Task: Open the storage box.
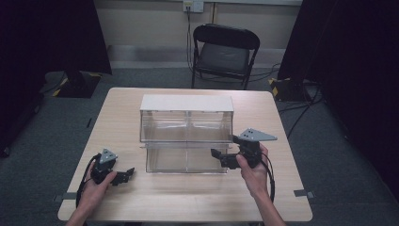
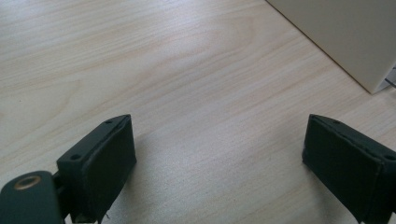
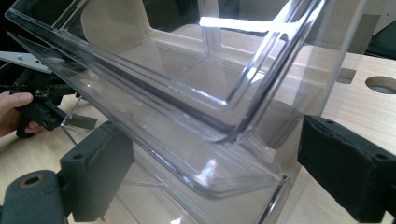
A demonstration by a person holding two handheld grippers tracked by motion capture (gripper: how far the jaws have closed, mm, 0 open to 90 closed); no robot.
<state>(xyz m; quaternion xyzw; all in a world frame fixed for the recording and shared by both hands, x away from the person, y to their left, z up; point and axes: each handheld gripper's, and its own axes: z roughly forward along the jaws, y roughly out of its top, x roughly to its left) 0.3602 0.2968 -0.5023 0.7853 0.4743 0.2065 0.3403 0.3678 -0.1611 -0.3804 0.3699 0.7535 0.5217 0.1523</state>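
Note:
A clear plastic two-tier bin box (image 1: 187,136) with a white top (image 1: 187,102) stands in the middle of the wooden table (image 1: 188,197). My right gripper (image 1: 217,155) is open at the box's front right corner. In the right gripper view its jaws (image 3: 212,130) straddle the sloped lip of the clear box (image 3: 187,93) without touching it. My left gripper (image 1: 126,174) rests low at the front left, apart from the box. It is open (image 2: 217,126) over bare table (image 2: 187,70), with a pale corner of the box (image 2: 345,32) ahead to the right.
A black folding chair (image 1: 226,54) stands behind the table on grey carpet. Dark curtains hang at both sides, with stand bases (image 1: 75,84) on the floor. A round hole (image 3: 382,84) in the table lies beyond the box. The other hand and gripper (image 3: 42,107) are visible through the plastic.

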